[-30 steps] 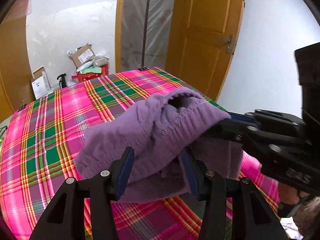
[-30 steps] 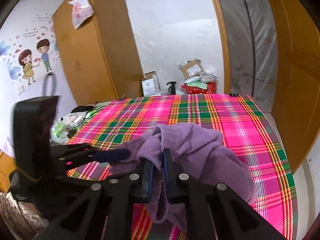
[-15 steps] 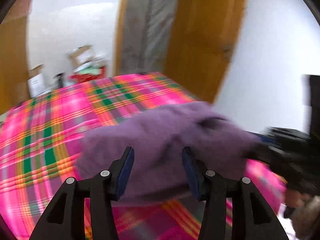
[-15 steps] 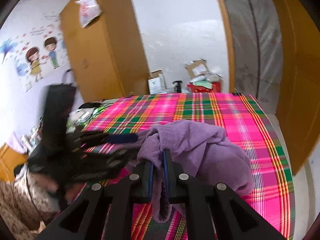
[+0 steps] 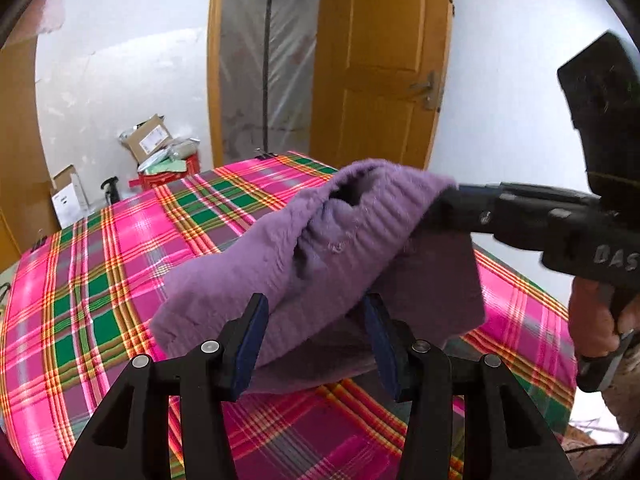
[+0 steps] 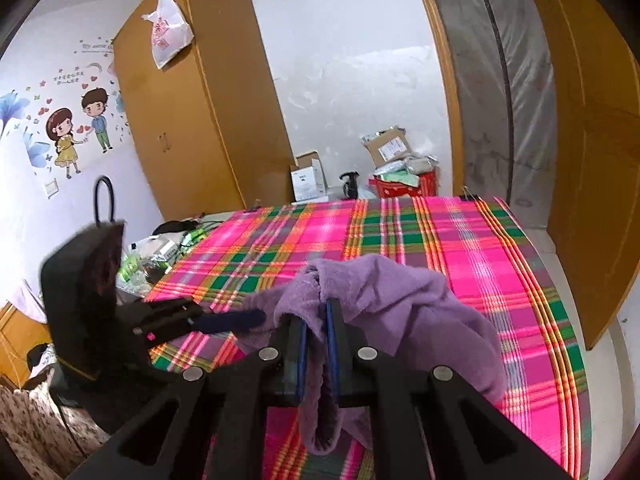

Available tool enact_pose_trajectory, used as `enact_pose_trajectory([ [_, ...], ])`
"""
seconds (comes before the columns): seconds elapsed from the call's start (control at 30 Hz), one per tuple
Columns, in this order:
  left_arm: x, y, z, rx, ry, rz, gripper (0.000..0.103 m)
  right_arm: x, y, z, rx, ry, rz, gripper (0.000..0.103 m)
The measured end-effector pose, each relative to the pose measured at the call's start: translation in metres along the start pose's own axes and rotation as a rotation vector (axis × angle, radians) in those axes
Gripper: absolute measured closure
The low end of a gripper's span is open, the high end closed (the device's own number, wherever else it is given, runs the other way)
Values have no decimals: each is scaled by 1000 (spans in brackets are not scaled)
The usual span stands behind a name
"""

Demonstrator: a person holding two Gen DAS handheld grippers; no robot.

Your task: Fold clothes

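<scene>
A purple knit garment point(image 5: 336, 240) hangs bunched above the pink plaid bed point(image 5: 100, 280). My right gripper point(image 6: 318, 316) is shut on a fold of the garment point(image 6: 400, 300), whose edge droops below the fingers. In the left wrist view the right gripper point(image 5: 448, 200) holds the garment's upper right corner. My left gripper point(image 5: 316, 320) is open, its blue pads on either side of the garment's lower bulk. In the right wrist view the left gripper point(image 6: 240, 318) touches the cloth's left end. The garment's underside is hidden.
The plaid bed point(image 6: 460, 240) fills the middle ground. A wooden wardrobe point(image 6: 192, 120) stands at the left and a wooden door point(image 5: 380, 60) at the right. Cardboard boxes point(image 5: 148, 142) sit past the bed's far end. A hand point(image 5: 592, 320) holds the right gripper.
The right gripper has risen with the garment's corner, pulling the cloth higher and more stretched. The left gripper stayed open around the lower part after a quick, blurred shift.
</scene>
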State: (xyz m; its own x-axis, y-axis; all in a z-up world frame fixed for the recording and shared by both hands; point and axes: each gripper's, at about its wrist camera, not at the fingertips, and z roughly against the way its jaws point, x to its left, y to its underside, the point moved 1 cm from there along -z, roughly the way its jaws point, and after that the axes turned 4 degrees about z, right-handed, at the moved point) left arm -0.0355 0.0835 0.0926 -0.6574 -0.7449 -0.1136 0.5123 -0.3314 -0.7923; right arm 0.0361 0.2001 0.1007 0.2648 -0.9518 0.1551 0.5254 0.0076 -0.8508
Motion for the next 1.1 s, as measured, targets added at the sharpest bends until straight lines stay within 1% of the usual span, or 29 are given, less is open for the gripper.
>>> enact_pose_trajectory([
  [0.1,9,-2,1,-9,-50,38,51,12,-9,-5,-10,-23,43,94],
  [0.17,19,-4,2,-24,-109,60,51,20,-15,-5,-22,-45,67,94],
  [0.3,33,-6,-3,-22,-164,60,51,30,-26,-2,-44,-88,89,94],
  [0.4,41,-5,-12,-3,-168,57,51,32,-29,1,-52,-106,97,94],
  [0.5,59,-8,-22,30,-170,104,51,33,-29,3,-46,-125,101,94],
  [0.6,74,-7,-20,18,-85,179,52,33,-27,5,-40,-123,113,94],
  [0.63,78,-6,-20,14,-62,201,56,33,-27,5,-40,-124,114,94],
  [0.67,82,-7,-19,8,-55,212,60,34,-28,5,-39,-125,116,94],
  [0.73,87,-9,-16,-5,-54,232,77,36,-29,4,-35,-126,120,94],
  [0.77,89,-9,-14,-11,-54,245,81,37,-30,2,-32,-126,125,94],
  [0.8,92,-10,-12,-18,-54,257,87,39,-30,1,-31,-128,131,94],
  [0.87,97,-11,-8,-33,-58,281,89,44,-32,-1,-32,-134,145,94],
  [0.9,100,-13,-5,-41,-61,292,92,47,-33,-2,-34,-137,153,94],
  [1.03,112,-14,14,-99,-93,336,93,58,-43,-8,-54,-155,183,94],
  [1.1,118,-14,28,-127,-123,352,93,65,-50,-13,-65,-172,200,94],
])
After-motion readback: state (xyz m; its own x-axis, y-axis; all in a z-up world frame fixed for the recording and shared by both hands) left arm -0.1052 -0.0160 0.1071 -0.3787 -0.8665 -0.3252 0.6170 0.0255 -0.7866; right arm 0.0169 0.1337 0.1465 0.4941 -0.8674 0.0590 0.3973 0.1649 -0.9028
